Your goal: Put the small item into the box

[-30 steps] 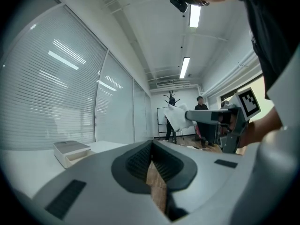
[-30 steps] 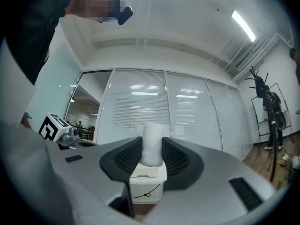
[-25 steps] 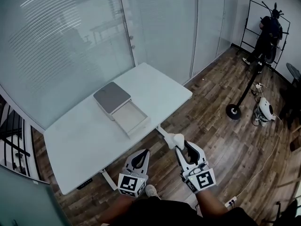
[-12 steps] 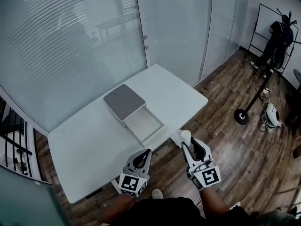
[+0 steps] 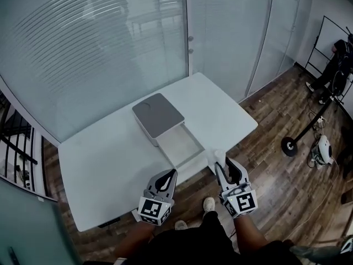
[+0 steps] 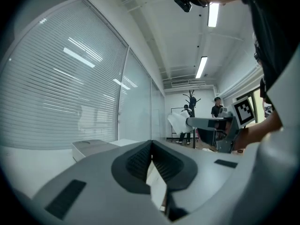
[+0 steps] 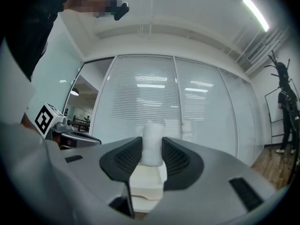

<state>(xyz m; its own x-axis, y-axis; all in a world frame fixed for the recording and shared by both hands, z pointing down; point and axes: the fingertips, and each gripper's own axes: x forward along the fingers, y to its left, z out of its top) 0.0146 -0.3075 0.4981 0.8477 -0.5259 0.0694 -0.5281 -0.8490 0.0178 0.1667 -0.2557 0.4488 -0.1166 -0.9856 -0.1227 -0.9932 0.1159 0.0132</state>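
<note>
A white table [image 5: 105,164] bears a box with a grey lid [image 5: 158,115] and a white tray [image 5: 179,146] pulled out toward me. My right gripper [image 5: 221,164] is shut on a small white cylindrical item [image 5: 217,155] and hangs at the table's near edge, just right of the tray. In the right gripper view the item [image 7: 153,142] stands upright between the pads, with the tray [image 7: 147,184] below it. My left gripper [image 5: 169,175] is shut and empty in front of the table; in the left gripper view its pads [image 6: 140,161] meet at the tips.
Glass walls with blinds stand behind the table. On the wooden floor to the right are a pole stand with a round base [image 5: 289,145] and a white device [image 5: 323,149]. A person [image 5: 339,51] stands far right. My shoe [image 5: 208,204] shows below.
The table and box have come nearer and more central in the head view. My right gripper, still holding the white item, now reaches the table's edge beside the tray.
</note>
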